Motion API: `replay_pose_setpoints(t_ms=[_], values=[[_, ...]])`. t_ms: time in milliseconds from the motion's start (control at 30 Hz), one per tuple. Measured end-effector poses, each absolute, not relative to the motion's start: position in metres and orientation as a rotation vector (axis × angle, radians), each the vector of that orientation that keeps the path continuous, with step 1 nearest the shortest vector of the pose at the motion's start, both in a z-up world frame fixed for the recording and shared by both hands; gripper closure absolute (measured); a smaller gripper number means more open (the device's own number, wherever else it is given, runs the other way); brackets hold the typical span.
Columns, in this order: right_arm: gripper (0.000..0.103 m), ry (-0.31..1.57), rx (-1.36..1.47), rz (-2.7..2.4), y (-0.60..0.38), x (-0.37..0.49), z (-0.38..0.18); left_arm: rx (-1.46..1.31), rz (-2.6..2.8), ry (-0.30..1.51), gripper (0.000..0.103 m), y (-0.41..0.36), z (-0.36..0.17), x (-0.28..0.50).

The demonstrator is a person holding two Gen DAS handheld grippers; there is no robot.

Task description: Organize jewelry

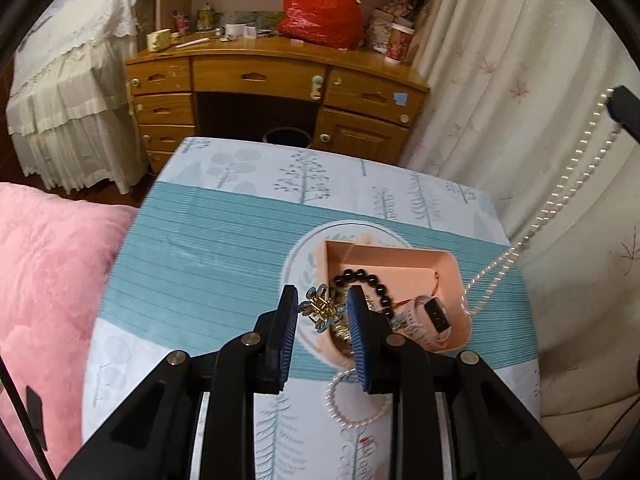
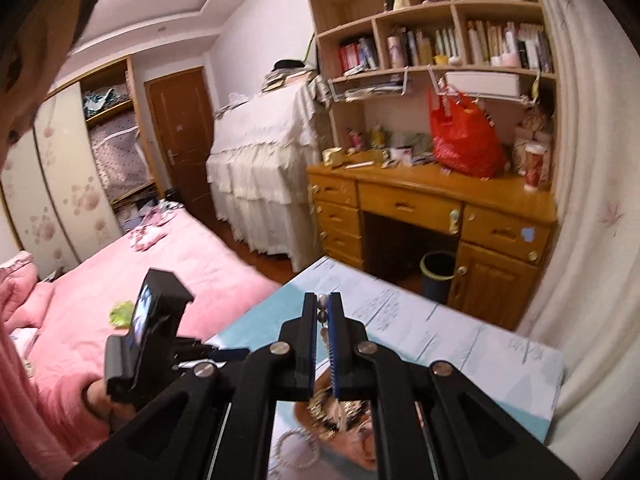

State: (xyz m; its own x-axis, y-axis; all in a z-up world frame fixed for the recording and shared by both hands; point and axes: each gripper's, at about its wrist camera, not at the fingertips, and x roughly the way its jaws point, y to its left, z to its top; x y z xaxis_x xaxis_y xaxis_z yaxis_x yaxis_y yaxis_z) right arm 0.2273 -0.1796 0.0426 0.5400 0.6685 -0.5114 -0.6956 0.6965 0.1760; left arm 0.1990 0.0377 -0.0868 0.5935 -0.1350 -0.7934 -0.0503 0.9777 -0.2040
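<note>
pearl necklace (image 1: 560, 196) hangs taut; tray (image 1: 456, 264) full

A wooden desk (image 2: 432, 204) with drawers is set against a cream curtain (image 2: 592, 184); bookshelves (image 2: 436, 40) are mounted above, and a pink bed (image 2: 160, 272) is seen beside a brown door (image 2: 180, 128)

Both wrist views toward desk (image 1: 276, 76)

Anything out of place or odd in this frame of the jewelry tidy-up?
Yes. The pearl necklace hangs from the right gripper, its loop's low end over the pink tray rim. A pearl bracelet lies on the tablecloth outside the tray. The open left gripper straddles a gold-and-blue ornament at the tray's edge.
</note>
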Motion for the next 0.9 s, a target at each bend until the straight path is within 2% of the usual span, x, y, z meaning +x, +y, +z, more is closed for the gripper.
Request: replay_pose_setpoints(t_ms=[200,367,433,467,500,633,700,800,900], values=[[0.098,0.667,-0.041,0.776,-0.180,0.240,0.001,-0.240,-0.134,0.914,0.080,0.017,-0.106,0.216],[0.098,0.782,-0.021,0.721,-0.178,0.248,-0.059,-0.288,-0.185,0.921,0.079,0.006,-0.126,0.227],[0.098,0.823,-0.019,0.675,-0.178,0.252,-0.081,-0.313,-0.204,0.953,0.060,0.002,-0.137,0.233],[0.097,0.854,-0.020,0.648,-0.178,0.255,-0.093,-0.320,-0.192,0.967,0.036,0.001,-0.142,0.235],[0.095,0.889,-0.025,0.617,-0.177,0.257,-0.104,-0.324,-0.180,0.969,0.031,0.001,-0.144,0.235],[0.083,0.958,-0.055,0.561,-0.178,0.257,-0.124,-0.330,-0.166,0.972,0.031,0.005,-0.147,0.233],[0.070,0.943,-0.045,0.573,-0.180,0.253,-0.120,-0.320,-0.158,0.972,0.030,0.008,-0.147,0.231],[0.058,0.916,-0.054,0.574,-0.179,0.247,-0.115,-0.306,-0.139,0.972,0.030,0.013,-0.147,0.229],[0.056,0.914,-0.055,0.570,-0.179,0.242,-0.114,-0.310,-0.121,0.971,0.030,0.019,-0.150,0.226]])
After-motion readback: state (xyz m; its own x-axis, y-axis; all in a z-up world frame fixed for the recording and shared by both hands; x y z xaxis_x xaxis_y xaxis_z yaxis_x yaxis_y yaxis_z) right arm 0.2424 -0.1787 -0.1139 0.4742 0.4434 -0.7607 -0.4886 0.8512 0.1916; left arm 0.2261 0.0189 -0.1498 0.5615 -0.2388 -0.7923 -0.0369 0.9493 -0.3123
